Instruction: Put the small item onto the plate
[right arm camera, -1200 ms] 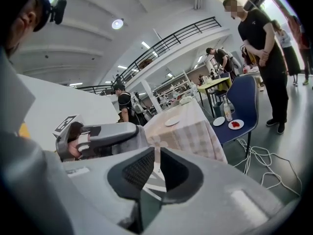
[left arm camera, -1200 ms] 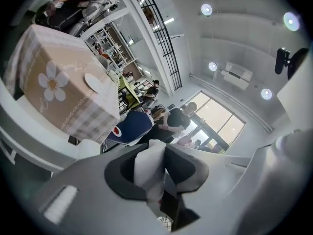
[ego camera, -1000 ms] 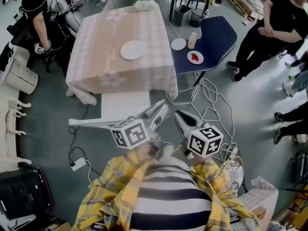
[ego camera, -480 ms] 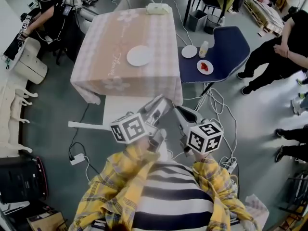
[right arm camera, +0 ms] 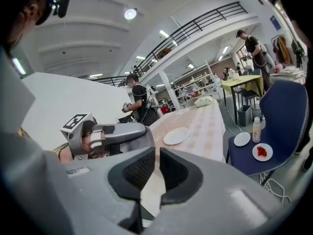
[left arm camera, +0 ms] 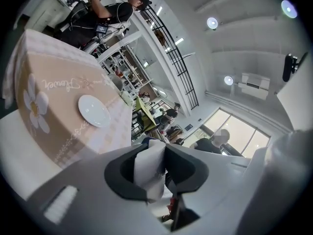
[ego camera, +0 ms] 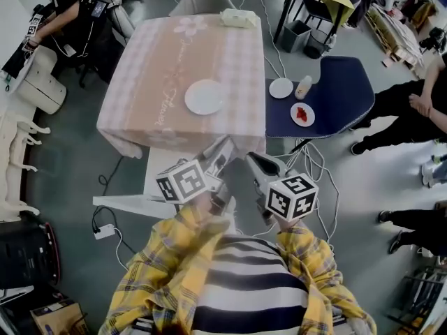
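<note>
A round white plate (ego camera: pixel 204 96) lies in the middle of the table with the pink checked cloth (ego camera: pixel 160 68); it also shows as the plate (left arm camera: pixel 94 110) and plate (right arm camera: pixel 176 135) in the gripper views. My left gripper (ego camera: pixel 222 149) is held near my chest, short of the table's near edge. In its own view the left gripper (left arm camera: pixel 157 150) is shut on a small white item (left arm camera: pixel 149 169) that sticks out between the pads. My right gripper (ego camera: pixel 253 160) hangs beside it, and the right gripper (right arm camera: pixel 157 156) has its jaws shut with nothing between them.
A blue chair (ego camera: pixel 346 89) stands right of the table, bearing a small empty plate (ego camera: pixel 281 87), a plate with something red (ego camera: pixel 302 114) and a bottle (ego camera: pixel 303 86). A white bench (ego camera: pixel 171 166) sits before the table. Cables cross the floor. People stand around the edges.
The view has shifted, so the table and chair sit a little more to the right. Both grippers stay together near my chest, with the left still shut on the white item.
</note>
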Available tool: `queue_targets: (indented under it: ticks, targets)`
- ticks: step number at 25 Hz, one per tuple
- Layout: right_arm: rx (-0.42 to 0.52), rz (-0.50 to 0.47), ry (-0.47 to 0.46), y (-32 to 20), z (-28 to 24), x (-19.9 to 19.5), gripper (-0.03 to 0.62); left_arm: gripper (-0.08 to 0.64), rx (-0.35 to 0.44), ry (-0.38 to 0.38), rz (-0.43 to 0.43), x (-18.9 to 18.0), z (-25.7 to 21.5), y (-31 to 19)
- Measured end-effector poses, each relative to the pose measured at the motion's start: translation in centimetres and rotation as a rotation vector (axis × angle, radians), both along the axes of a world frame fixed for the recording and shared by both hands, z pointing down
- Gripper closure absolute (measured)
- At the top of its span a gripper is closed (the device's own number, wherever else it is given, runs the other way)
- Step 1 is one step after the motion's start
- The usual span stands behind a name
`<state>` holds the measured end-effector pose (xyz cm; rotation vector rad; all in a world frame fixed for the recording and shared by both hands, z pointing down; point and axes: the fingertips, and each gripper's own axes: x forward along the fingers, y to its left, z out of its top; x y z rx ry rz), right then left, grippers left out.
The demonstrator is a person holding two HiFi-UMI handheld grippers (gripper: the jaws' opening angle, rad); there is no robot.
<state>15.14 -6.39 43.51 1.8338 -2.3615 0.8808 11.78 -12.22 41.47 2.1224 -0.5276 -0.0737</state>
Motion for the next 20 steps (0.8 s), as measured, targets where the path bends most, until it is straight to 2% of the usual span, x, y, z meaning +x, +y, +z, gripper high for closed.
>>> queue_targets:
  ticks: [9,13,20]
  targets:
    - [-0.036,-0.076,0.023,-8.1,1.1,-0.2,0.568,0.465,-0.07,0.007,-0.059,-0.3,2.4,-7.7]
    - [-0.058,-0.11,0.03,-10.5,1.5,-0.1,0.568,0.465,-0.118,0.017,-0.105,-0.5,3.5,-9.7]
    - [-0.081,-0.2,0.034,-15.1,2.2,0.2,0.568,0.465,-0.149,0.003,-0.189,-0.4,4.7,-13.5]
